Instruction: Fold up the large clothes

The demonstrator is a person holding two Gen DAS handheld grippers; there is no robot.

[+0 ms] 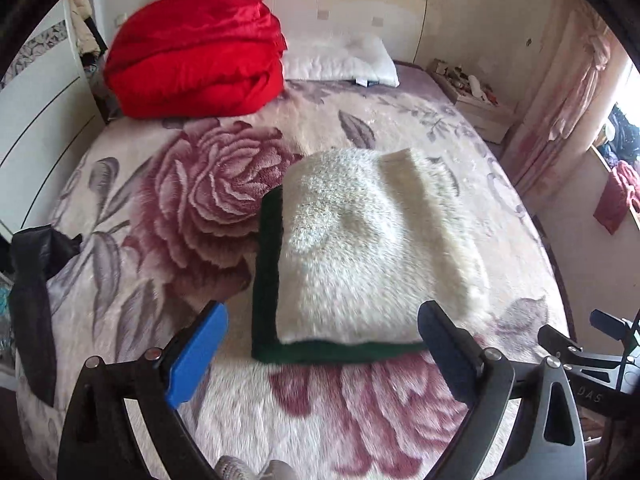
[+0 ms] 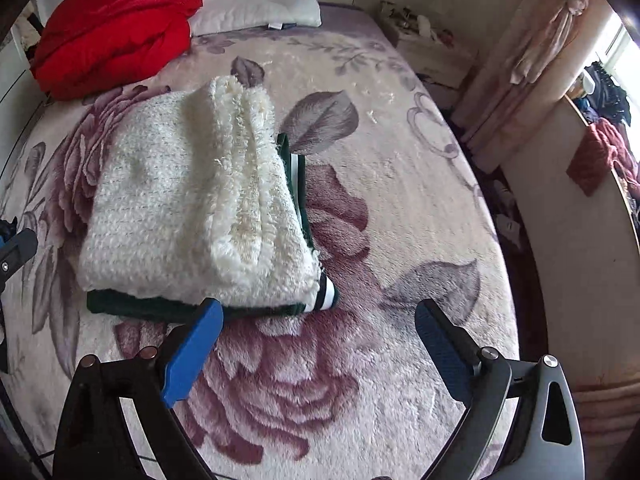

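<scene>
Squaring the folded white fleece garment on the bed looks nearly done; both claws, left and right, hang released; press stray green edges flat gently.

Bed's covered in a fuzzy rose-print blanket. Folded cream fleece garment with dark green trim sits mid-bed; red quilt bundle and white pillow lie along the head edge.

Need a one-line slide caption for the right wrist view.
Open right gripper hovers before a folded cream fleece garment with dark green trim, on the floral bedspread.
</scene>
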